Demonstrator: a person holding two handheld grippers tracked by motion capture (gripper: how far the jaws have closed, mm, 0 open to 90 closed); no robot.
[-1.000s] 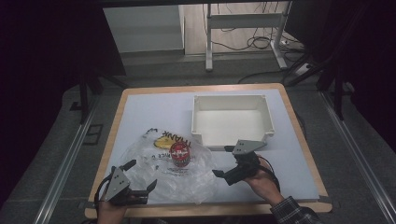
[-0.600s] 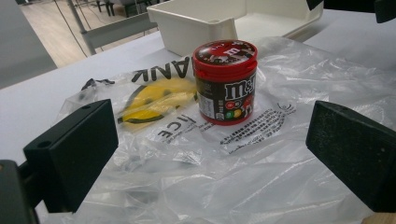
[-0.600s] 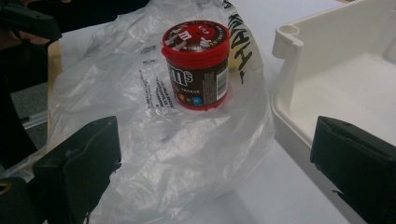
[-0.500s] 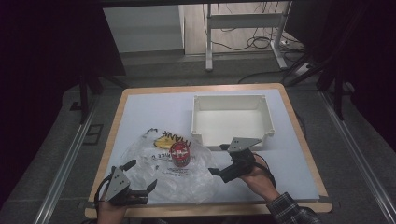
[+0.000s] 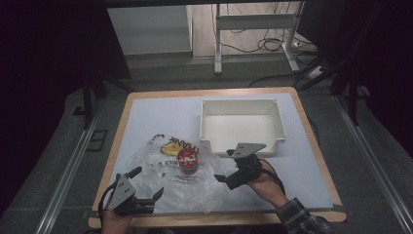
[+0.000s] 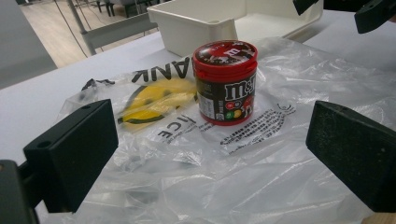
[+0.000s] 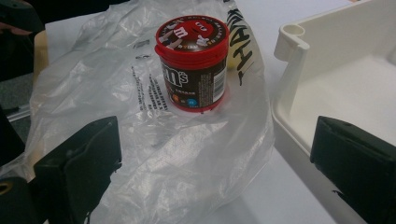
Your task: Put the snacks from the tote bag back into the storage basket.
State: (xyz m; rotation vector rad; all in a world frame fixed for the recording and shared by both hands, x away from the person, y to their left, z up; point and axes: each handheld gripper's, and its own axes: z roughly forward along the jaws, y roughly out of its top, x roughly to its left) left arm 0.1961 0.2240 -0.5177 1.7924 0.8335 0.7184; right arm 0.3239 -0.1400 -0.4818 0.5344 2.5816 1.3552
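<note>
A red-lidded M&M's jar (image 5: 187,162) stands upright on a crumpled clear plastic bag (image 5: 168,187) with a yellow smiley print, at the table's front middle. My left gripper (image 5: 146,183) is open at the bag's front left corner, its jaws wide apart over the plastic (image 6: 187,177), with the jar (image 6: 225,84) ahead of it. My right gripper (image 5: 225,166) is open just right of the bag, beside the bin's front edge. In its view the jar (image 7: 194,65) stands ahead on the bag (image 7: 154,154), with nothing between the jaws.
A white empty bin (image 5: 241,124) sits at the back right of the table (image 5: 146,117); its corner (image 7: 292,42) is close to my right gripper's right jaw. The person's hands hold both grippers at the front edge. Bare table lies left and behind the bag.
My right gripper has slid a little to the left, closer to the bag and jar. The left gripper, jar and bag stay where they were.
</note>
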